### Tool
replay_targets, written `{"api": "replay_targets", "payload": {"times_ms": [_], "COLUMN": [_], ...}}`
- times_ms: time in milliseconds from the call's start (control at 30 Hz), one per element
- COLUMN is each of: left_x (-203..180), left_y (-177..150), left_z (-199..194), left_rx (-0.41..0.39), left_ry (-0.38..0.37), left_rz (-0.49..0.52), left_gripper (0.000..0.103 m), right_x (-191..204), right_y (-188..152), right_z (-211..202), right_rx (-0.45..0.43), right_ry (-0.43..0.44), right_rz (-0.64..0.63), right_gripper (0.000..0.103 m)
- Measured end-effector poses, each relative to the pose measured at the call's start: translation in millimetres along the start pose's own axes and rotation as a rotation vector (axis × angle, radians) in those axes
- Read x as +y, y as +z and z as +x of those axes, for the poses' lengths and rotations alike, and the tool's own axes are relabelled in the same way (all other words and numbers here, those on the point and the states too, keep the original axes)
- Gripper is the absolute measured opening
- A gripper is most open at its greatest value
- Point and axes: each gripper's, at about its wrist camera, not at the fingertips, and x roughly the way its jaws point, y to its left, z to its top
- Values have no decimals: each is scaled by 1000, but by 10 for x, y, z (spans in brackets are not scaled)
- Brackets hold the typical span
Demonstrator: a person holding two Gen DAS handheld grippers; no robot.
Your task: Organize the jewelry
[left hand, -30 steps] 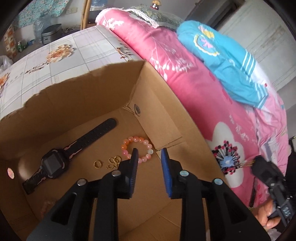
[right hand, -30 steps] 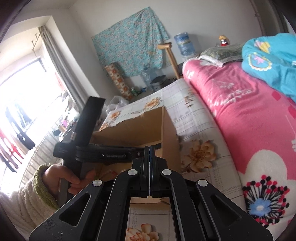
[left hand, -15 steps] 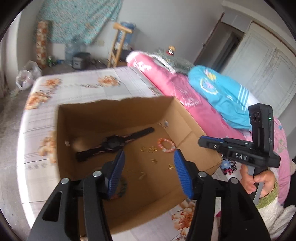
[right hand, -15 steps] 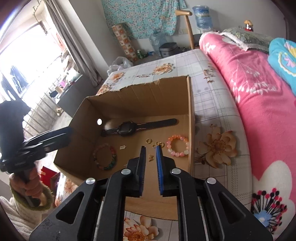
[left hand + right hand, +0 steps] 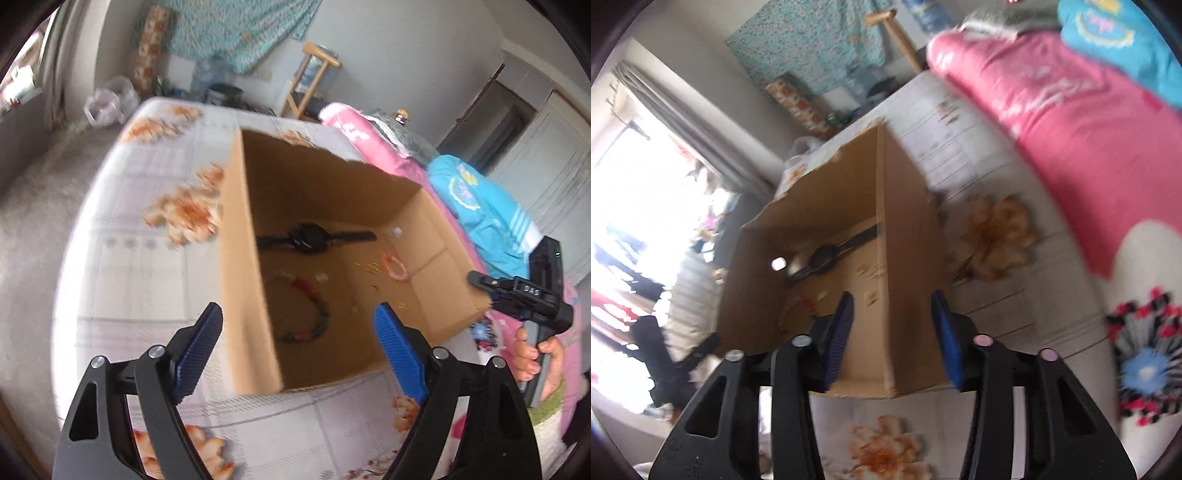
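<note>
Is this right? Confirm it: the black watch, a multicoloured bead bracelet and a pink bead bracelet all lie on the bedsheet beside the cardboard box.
Not quite. The black watch, the multicoloured bead bracelet and the pink bead bracelet are all there, but they lie on the floor inside the cardboard box, not on the bedsheet beside it. The left wrist view looks down into the open box and shows this.

One cardboard box [image 5: 424, 221] sits mid-frame holding one black watch [image 5: 310, 238] and two bead bracelets: a multicoloured one [image 5: 314, 310] at centre, a pink one [image 5: 397, 266] further right. Several tiny gold pieces [image 5: 369, 266] between them are too blurred to count
</note>
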Motion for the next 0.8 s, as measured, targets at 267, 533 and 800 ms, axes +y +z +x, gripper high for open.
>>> {"api": "replay_targets", "payload": {"times_ms": [267, 533, 800], "left_x": [-53, -189, -358], "left_y": [-150, -543, -811], "left_z": [-27, -293, -377], "left_rx": [-13, 8, -10], "left_ry": [63, 49, 89], "left_rz": [5, 9, 50], "left_gripper": [83, 83, 83], "right_x": [311, 287, 253], "right_y": [-315, -603, -834], "right_z": [-68, -265, -419], "right_rx": [-10, -26, -34], "right_ry": [-117, -125, -129], "right_rz": [-85, -80, -83], "right_gripper": [40, 40, 40]}}
